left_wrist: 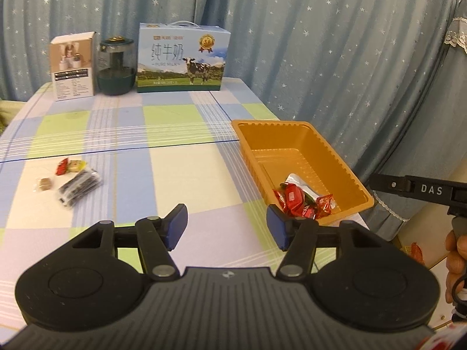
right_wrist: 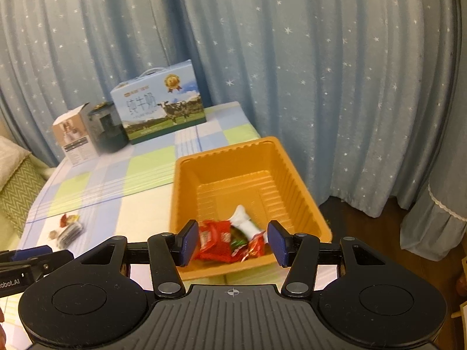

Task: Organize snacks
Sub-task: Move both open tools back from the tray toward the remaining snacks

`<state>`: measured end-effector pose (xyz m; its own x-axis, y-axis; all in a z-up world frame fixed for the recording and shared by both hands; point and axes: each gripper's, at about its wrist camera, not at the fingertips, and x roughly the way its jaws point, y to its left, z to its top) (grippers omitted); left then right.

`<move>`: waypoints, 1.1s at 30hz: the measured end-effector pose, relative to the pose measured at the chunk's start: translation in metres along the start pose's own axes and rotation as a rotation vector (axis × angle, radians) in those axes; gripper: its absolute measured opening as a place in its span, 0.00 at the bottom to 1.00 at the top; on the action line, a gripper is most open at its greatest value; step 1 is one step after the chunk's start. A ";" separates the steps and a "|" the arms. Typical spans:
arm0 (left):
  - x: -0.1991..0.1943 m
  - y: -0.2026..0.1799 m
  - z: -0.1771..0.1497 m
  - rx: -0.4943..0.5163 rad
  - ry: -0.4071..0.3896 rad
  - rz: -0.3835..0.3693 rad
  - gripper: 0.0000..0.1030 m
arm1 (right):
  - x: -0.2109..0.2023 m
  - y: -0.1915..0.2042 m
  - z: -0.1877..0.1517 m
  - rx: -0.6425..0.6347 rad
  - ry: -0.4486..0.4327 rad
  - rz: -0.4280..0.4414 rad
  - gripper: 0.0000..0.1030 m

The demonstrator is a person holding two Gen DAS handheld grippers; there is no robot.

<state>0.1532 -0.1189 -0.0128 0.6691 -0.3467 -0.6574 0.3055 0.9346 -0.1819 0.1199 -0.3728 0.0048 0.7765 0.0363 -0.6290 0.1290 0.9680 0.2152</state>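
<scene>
I see the checked counter (left_wrist: 181, 175) carrying the orange tray (right_wrist: 294, 180) at its right edge, red-wrapped snacks (right_wrist: 216, 242) piled in its near corner. More snack packets (left_wrist: 76, 188) lie loose at left. My left gripper (left_wrist: 227, 224) and right gripper (right_wrist: 232, 243) both gape wide, holding nothing.

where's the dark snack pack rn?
Dark snack pack lies on the tablecloth, left side of the left wrist view, beside small candies, well left of the orange tray.
</scene>
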 end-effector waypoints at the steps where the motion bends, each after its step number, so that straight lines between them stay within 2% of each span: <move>1: -0.005 0.002 -0.001 -0.002 -0.001 0.006 0.56 | -0.003 0.004 -0.002 -0.003 -0.001 0.005 0.51; 19: -0.073 0.058 -0.027 -0.063 -0.044 0.114 0.63 | -0.017 0.081 -0.025 -0.084 0.015 0.123 0.52; 33: -0.099 0.100 -0.036 -0.117 -0.054 0.194 0.65 | -0.007 0.124 -0.039 -0.138 0.047 0.181 0.53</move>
<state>0.0930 0.0122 0.0080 0.7442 -0.1606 -0.6484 0.0893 0.9859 -0.1417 0.1066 -0.2432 0.0064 0.7493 0.2206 -0.6245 -0.0973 0.9693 0.2257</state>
